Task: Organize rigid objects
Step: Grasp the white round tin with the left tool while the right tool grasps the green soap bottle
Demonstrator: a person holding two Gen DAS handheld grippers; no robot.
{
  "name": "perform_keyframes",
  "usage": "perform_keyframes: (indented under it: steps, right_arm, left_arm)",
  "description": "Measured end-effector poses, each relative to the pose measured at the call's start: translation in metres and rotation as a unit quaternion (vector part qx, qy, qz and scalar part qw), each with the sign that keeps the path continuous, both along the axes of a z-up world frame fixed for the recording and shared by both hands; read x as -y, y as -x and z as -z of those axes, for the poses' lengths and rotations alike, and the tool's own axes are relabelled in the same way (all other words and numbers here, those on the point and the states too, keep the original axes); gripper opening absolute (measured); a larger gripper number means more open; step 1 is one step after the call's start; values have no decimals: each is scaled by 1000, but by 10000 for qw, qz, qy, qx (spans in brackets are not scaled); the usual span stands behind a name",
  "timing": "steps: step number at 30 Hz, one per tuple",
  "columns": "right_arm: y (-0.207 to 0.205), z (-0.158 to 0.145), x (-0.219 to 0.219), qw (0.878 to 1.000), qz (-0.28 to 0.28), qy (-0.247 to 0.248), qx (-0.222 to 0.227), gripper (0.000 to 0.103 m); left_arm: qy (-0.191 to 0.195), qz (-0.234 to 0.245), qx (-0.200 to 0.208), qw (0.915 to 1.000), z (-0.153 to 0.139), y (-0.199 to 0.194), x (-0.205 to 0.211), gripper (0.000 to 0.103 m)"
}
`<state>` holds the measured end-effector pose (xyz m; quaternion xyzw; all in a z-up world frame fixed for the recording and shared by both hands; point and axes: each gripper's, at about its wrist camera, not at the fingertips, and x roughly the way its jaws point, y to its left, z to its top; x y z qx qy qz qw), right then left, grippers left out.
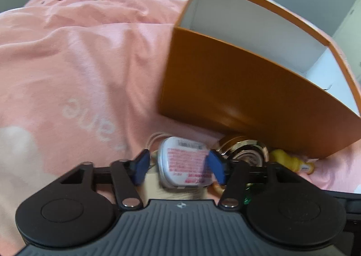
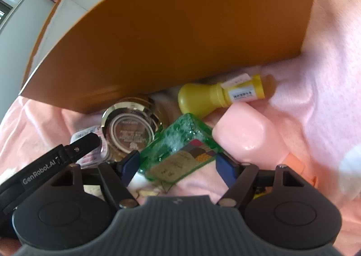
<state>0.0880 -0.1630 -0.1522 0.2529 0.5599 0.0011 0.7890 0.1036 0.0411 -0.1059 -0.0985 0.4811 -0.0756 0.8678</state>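
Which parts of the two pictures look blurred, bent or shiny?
Left wrist view: orange box edges curve from the fisheye, the white labelled case is blurred. Right wrist view: glare on the gold round tin rim and pink block; the box wall bows strongly.

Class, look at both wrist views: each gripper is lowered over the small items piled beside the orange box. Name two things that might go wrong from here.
1. The left gripper straddles the white labelled case, hard against the gold compact; closing may nudge the compact or slip.
2. The right gripper brackets the tilted green bottle, which leans on neighbours; a grip may twist it and shift the yellow bottle.
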Motion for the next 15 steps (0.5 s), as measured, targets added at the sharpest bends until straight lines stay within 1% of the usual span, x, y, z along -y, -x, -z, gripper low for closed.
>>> perform_keyframes:
  steps: [3,5,6,7,8,9,10,11,13,14,15]
  right_arm:
    - [-4,0,-9,9998,-7,172,38,73]
    - [-4,-3,-15,9994,-105,299,104,68]
    - [-3,-7,-18,9990,-159,372,176,63]
    - [-2,-10,-20,9987,-184,405,239,60]
    - [-1,-14,-20,9986,-203,402,284,59]
    - [0,-15,-17,9985,-228,404,302,56]
    - [1,-17,-17,9985,-242,387,297,37]
    - [3,-19,-16,9987,-270,295,322,28]
    - [5,-26,-18,9982,-335,305,384,18]
    - [6,-28,-20,9977,-391,352,429,16]
    - [7,-30,-22,9974,-411,368,470,12]
  left_arm:
    - [-62,0,71,10000,3,-1,4,57]
    - [-65,33,110,9999,2,2,4,57]
    - [-66,58,142,9999,1,4,5,56]
    - [-84,78,186,9998,-1,7,5,47]
    - [-92,90,276,9995,-3,11,4,43]
    - [-72,151,322,9993,-6,16,3,41]
    - [-60,200,342,9992,-8,18,2,37]
    - [-55,257,361,9990,-9,21,2,36]
    - [-1,352,360,9987,-10,25,0,32]
    - [96,395,355,9985,-10,27,-2,30]
    - [243,466,339,9980,-10,29,-4,25]
